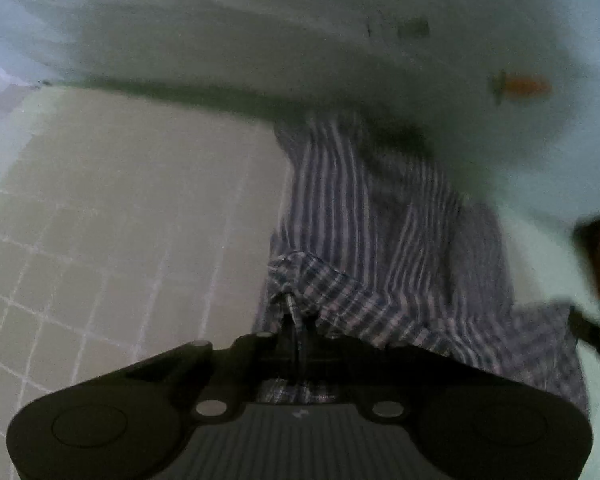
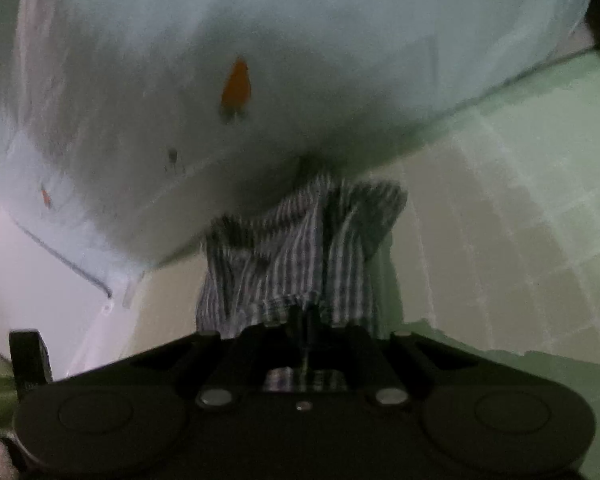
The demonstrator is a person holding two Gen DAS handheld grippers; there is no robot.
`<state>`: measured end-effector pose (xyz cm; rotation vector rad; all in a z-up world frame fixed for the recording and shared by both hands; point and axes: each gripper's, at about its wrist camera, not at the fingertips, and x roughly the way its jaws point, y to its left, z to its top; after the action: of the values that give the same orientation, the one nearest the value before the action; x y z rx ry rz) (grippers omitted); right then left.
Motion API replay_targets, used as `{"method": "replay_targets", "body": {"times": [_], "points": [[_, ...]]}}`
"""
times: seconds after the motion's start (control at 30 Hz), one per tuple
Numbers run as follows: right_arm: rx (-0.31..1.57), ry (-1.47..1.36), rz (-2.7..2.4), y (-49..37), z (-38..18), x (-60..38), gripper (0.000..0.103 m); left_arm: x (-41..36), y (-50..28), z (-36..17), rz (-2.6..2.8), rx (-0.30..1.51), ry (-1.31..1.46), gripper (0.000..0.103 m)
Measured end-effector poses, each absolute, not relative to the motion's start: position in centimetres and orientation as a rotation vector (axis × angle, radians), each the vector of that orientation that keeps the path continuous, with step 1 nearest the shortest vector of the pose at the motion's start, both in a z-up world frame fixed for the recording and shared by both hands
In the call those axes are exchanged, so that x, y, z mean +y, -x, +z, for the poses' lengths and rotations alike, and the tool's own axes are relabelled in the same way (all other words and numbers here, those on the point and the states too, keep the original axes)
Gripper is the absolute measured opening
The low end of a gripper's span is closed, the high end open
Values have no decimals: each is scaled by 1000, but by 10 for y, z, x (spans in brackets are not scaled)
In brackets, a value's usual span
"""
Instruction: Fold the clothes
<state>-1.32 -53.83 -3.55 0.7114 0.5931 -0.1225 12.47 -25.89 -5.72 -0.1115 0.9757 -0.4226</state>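
Observation:
A blue-and-white checked garment point(image 1: 380, 240) hangs down against a pale sheet-covered bed edge, above a tiled floor. My left gripper point(image 1: 298, 320) is shut on a bunched edge of the garment, the cloth pinched between its dark fingers. In the right wrist view the same checked garment point(image 2: 300, 252) hangs in folds in front of the bed, and my right gripper point(image 2: 306, 316) is shut on its lower edge. Both views are blurred.
A pale bed sheet point(image 2: 300, 60) with small orange carrot prints point(image 2: 236, 88) fills the upper part of both views. Beige floor tiles point(image 1: 120, 220) lie to the left in the left wrist view and to the right in the right wrist view point(image 2: 520, 220).

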Motion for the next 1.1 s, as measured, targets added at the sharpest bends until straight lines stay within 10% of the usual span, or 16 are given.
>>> {"method": "replay_targets", "body": {"times": [0.17,0.23,0.3,0.4,0.63,0.7,0.73,0.77,1.1], "points": [[673,-625,-234,10,-41,-540,3,-250,-131,-58,-363,994,162,26],[713,-606,-262,10,-43,-535,11,-246,-126,-55,-361,1000,153,66],[703,-613,-299,20,-39,-530,51,-234,-112,-46,-372,980,166,84],[687,-661,-346,43,-35,-521,59,-214,-91,-43,-374,1011,210,85],[723,-806,-288,91,-51,-489,61,-184,-33,-68,-363,1171,296,77],[743,-819,-245,97,-58,-480,20,-183,-24,-75,-398,1196,314,46],[757,-822,-234,99,-60,-477,13,-184,-20,-79,-408,1214,314,13],[772,-825,-225,100,-63,-474,8,-186,-17,-82,-402,1227,297,2],[867,-763,-242,145,-60,-451,4,-164,45,-77,-412,1299,232,3]]}}
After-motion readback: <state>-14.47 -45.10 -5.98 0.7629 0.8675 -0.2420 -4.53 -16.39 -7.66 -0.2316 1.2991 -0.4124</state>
